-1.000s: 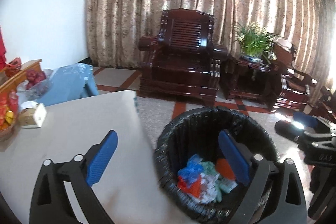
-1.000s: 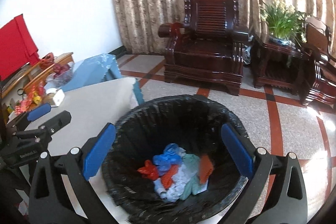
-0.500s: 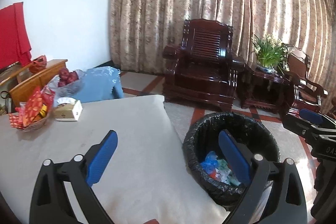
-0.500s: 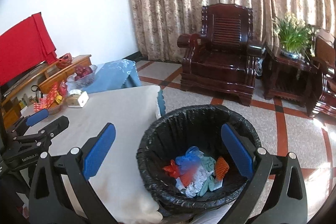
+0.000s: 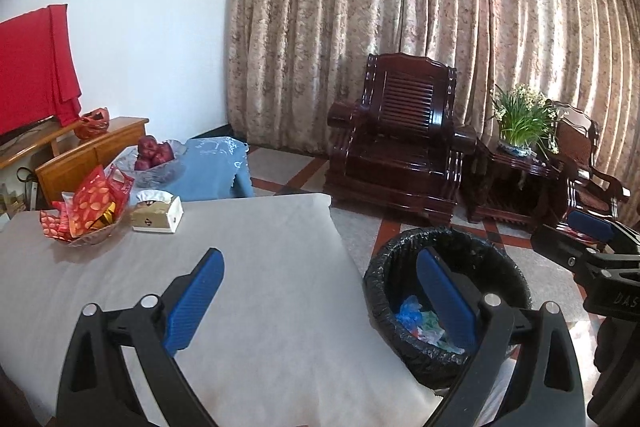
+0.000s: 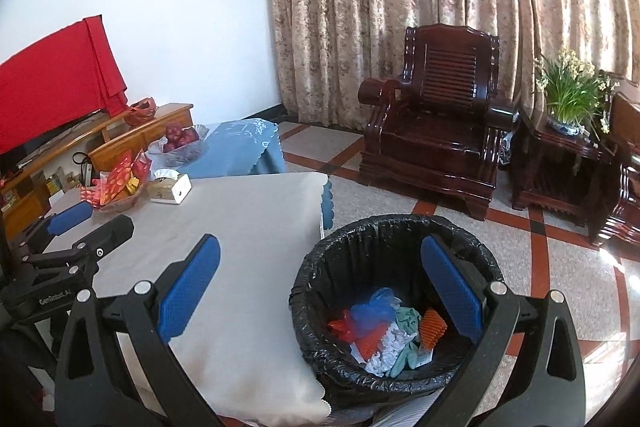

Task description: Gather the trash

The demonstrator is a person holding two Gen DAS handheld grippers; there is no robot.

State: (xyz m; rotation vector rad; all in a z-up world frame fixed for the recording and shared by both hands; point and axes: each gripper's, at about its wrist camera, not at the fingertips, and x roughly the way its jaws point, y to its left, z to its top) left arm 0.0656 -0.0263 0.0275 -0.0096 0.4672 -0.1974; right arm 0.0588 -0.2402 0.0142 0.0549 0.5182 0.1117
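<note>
Bin (image 5: pixel 400 267) trash (image 5: pixel 420 321) partly behind claw; items perhaps wrappers

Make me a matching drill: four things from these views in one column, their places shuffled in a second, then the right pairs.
Things:
1. trash
2. apples
3. tissue box
4. plant

Places:
A. on the dark side table
B. on the grey tablecloth
C. in the glass bowl
D. in the black bin

Pairs: 1-D, 2-C, 3-B, 4-A
</note>
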